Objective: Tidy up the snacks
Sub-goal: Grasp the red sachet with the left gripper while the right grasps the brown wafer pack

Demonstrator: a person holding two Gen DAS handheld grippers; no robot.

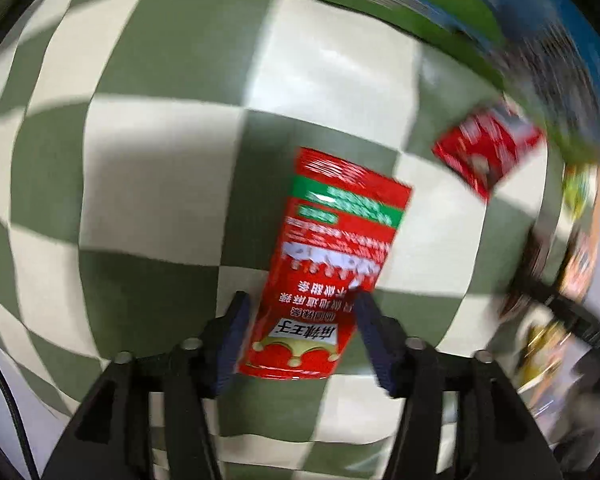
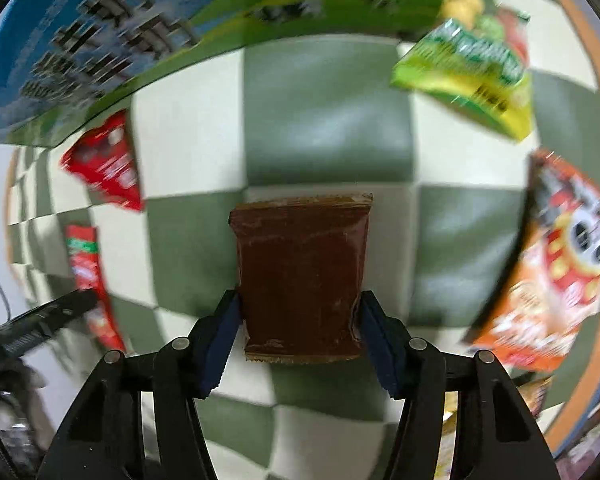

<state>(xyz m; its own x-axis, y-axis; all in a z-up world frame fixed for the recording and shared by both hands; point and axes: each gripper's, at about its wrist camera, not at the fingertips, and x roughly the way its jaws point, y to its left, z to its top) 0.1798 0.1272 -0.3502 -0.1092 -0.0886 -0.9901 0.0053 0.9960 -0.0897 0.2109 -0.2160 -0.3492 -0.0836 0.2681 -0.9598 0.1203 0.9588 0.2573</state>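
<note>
My left gripper [image 1: 300,300] is shut on a red snack packet with a green band [image 1: 332,264], held above the green-and-white checked cloth [image 1: 160,168]. The same packet shows at the left of the right wrist view [image 2: 86,264]. My right gripper [image 2: 298,300] is shut on a brown snack packet [image 2: 302,276] above the cloth [image 2: 328,120]. A small red packet [image 1: 486,148] lies on the cloth to the right of the left gripper; it also shows in the right wrist view [image 2: 108,164].
A large green-and-blue box [image 2: 140,28] stands at the back; it also shows blurred in the left wrist view [image 1: 440,4]. A yellow-green chip bag [image 2: 472,72] and an orange snack bag [image 2: 552,272] lie at the right. More packets sit at the lower right [image 2: 536,392].
</note>
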